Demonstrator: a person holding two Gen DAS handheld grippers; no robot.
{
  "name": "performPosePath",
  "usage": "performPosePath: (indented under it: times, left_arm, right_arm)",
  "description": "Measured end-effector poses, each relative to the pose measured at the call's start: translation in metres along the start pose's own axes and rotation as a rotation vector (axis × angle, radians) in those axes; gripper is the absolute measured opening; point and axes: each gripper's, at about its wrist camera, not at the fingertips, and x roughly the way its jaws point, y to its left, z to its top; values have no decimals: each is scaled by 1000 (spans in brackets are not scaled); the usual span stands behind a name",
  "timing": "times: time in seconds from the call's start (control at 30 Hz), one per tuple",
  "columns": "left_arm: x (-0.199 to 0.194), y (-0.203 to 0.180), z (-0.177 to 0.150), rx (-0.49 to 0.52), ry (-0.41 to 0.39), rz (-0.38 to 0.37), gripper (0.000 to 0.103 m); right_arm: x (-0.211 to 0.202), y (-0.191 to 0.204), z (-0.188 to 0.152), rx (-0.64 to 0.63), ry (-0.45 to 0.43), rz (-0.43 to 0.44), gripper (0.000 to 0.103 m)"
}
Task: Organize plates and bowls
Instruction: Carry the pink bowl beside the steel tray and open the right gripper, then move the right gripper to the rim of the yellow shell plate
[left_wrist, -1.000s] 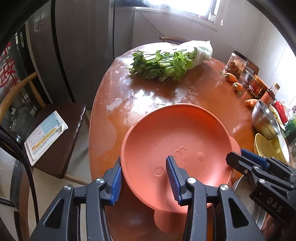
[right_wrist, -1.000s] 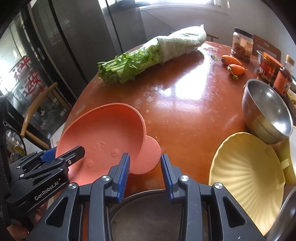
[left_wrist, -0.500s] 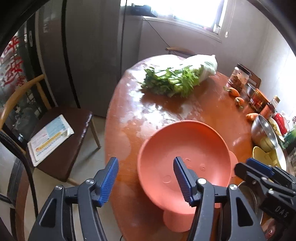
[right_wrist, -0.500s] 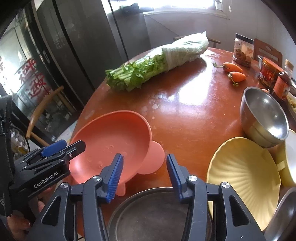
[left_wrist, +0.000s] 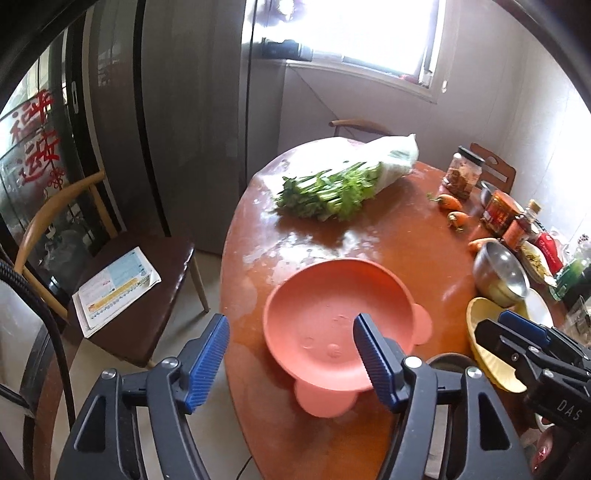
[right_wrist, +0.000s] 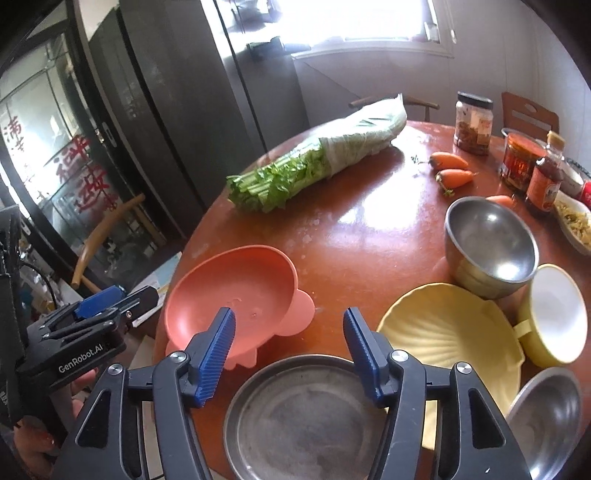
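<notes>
Table (right_wrist: 369, 229) holds everything unstacked: yellow plate (right_wrist: 454, 332), steel plate (right_wrist: 306, 417), pink bowl (left_wrist: 332, 325) near its edge, steel bowl (right_wrist: 491, 240). Sorting looks barely begun. Left gripper (left_wrist: 291, 354) and right gripper (right_wrist: 290, 350) are both empty, jaws opening.

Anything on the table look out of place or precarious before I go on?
Yes: the pink bowl sits at the table's near edge, and from the left wrist view its ear-shaped tab seems to reach the rim, so a nudge might tip it off. Nothing looks spilled or broken.
</notes>
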Motion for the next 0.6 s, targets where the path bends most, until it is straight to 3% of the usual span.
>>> performPosePath:
  times: [0.33, 0.6]
  left_arm:
    - [-34, -47, -10, 57, -38, -29, 71]
    - [-33, -87, -12, 101, -21, -80, 71]
  right_arm:
    - [-54, -28, -11, 2, -44, -18, 68]
    - [-89, -82, -17, 52, -41, -80, 69]
